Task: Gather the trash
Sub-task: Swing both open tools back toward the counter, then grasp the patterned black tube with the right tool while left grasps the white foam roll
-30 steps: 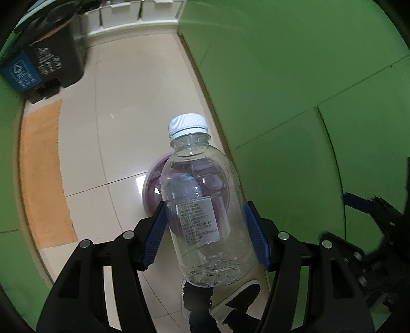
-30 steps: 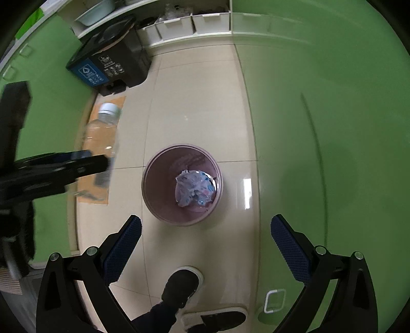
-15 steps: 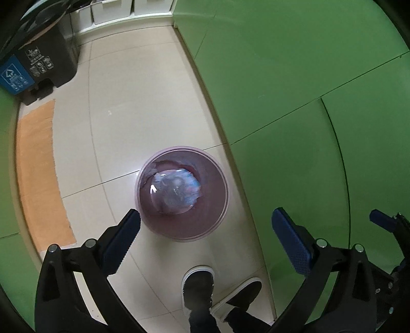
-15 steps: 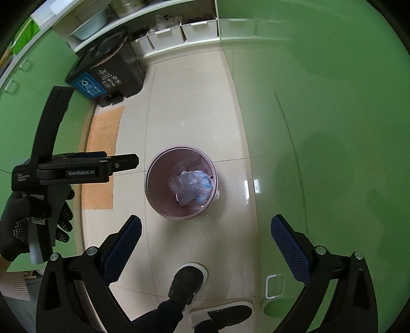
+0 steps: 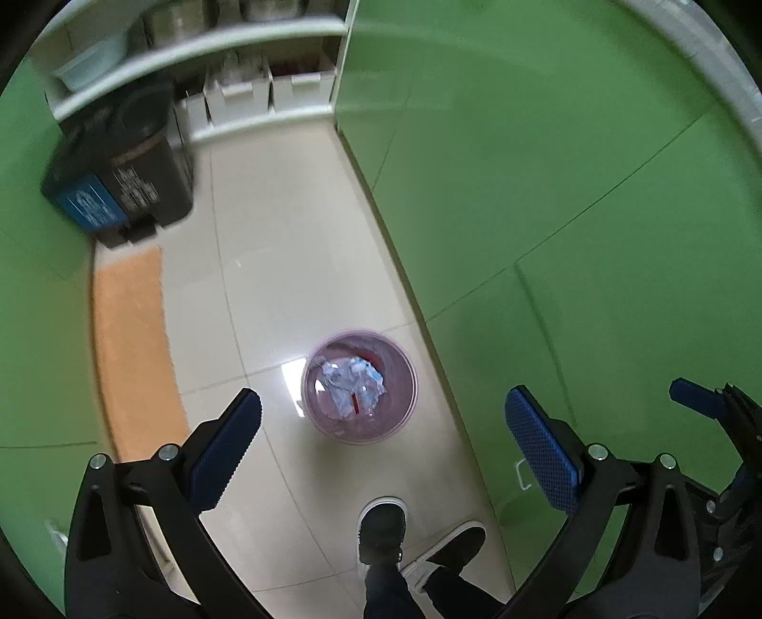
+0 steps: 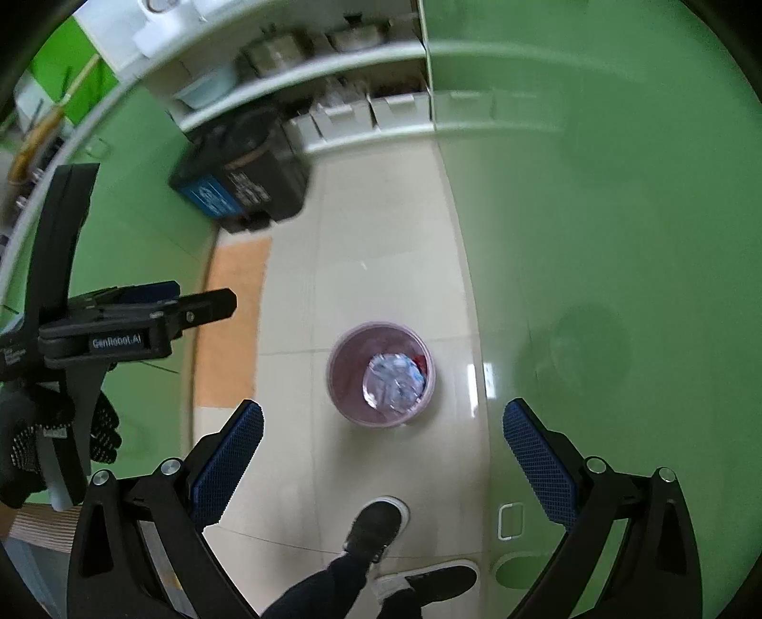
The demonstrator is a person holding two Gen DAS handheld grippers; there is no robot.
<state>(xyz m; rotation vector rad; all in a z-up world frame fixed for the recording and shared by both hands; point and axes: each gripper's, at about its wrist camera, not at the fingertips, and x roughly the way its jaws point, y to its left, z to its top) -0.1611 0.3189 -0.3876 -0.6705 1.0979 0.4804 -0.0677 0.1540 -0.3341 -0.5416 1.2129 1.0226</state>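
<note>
Both empty, left tool [image 5: 381, 447] and right tool [image 6: 383, 452] spread wide above the bin [image 5: 359, 388], trash [image 5: 351, 381] already inside on the floor; best lifted clear, straight toward the next piece.

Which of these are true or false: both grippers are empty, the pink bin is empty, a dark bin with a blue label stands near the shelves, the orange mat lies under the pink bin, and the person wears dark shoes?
1. Both grippers are empty: true. The left gripper and the right gripper stand wide open with nothing between the pads.
2. The pink bin is empty: false. Crumpled trash lies inside.
3. A dark bin with a blue label stands near the shelves: true.
4. The orange mat lies under the pink bin: false. The bin stands on bare tile beside it.
5. The person wears dark shoes: true.
</note>
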